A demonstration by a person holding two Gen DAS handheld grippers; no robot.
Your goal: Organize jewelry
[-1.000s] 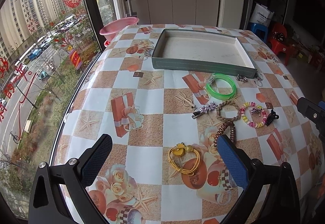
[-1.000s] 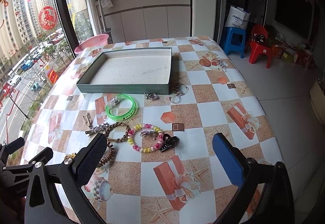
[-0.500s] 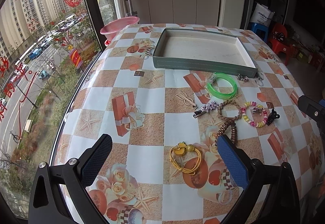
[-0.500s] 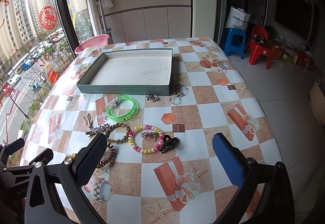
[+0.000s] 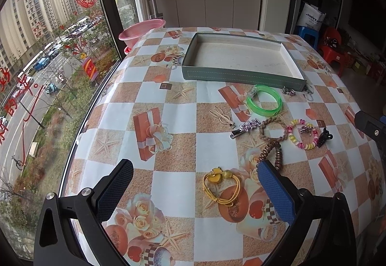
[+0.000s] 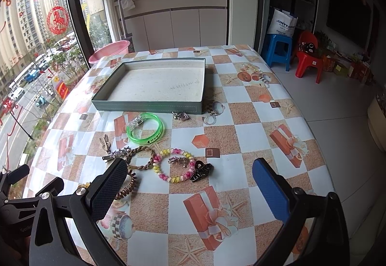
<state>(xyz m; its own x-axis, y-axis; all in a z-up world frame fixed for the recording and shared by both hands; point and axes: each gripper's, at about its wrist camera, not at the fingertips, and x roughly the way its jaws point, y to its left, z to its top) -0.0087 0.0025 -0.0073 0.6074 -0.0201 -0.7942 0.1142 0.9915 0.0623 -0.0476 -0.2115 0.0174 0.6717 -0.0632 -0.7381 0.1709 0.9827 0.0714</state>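
1. Green-grey tray [image 5: 241,78] is sitting empty toward 12 o'clock on the checkered tablecloth [image 5: 168,87]; no jewelry is lying in it.
2. Green bangle [image 5: 264,100] is lying just in front of the tray, at 1 o'clock from the left gripper [image 5: 193,184].
3. Yellow hair tie [image 5: 220,187] is lying between the left gripper's spread fingers, nearer the blue pad; nothing is being gripped.
4. Brown coil tie [image 5: 271,151] is lying just at the tip of the left gripper's blue finger.
5. Right gripper [image 6: 190,181] is hovering with jaws wide apart, holding nothing.
6. Beaded bracelet [image 6: 173,167], black claw clip [image 6: 201,170] touching it, and braided band [image 6: 141,157] are lying at 12 o'clock from the right gripper.
7. Silver clip [image 5: 244,127] is resting at 9 o'clock of the braided band.
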